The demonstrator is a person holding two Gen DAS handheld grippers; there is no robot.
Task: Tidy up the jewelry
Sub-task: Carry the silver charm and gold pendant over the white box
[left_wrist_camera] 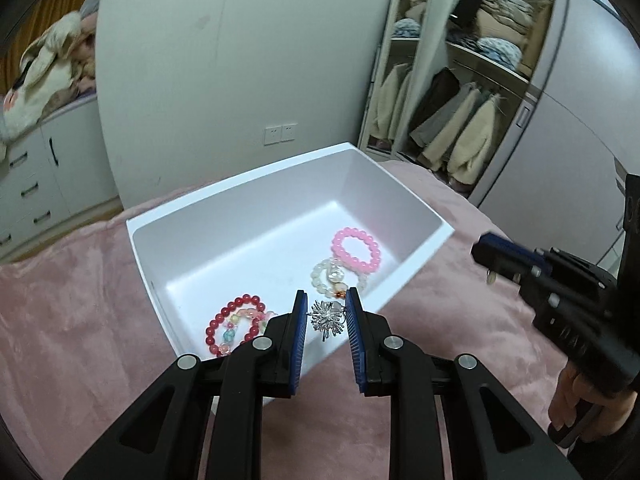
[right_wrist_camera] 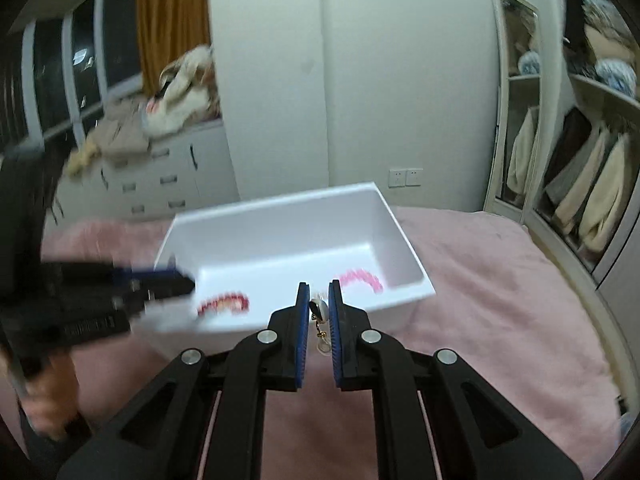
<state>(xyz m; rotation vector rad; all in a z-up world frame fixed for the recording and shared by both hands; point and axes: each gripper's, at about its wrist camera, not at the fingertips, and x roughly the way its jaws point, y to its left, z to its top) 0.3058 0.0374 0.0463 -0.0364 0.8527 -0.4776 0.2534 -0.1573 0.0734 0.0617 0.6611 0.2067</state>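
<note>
From the left wrist, the left gripper is clamped on a spiky silver brooch, pinched between its blue pads above the near wall of the white bin. The bin sits on a pink blanket. Inside lie a red bead bracelet at the near left, a white bead bracelet just beyond the fingertips, and a pink bead bracelet touching it farther back. The right gripper hangs at the right, beside the bin, with a small piece dangling from its tip.

From the right wrist, the right gripper is clenched on a dangling earring, just short of the bin's near rim. The left gripper is blurred over the bin's left corner.
</note>
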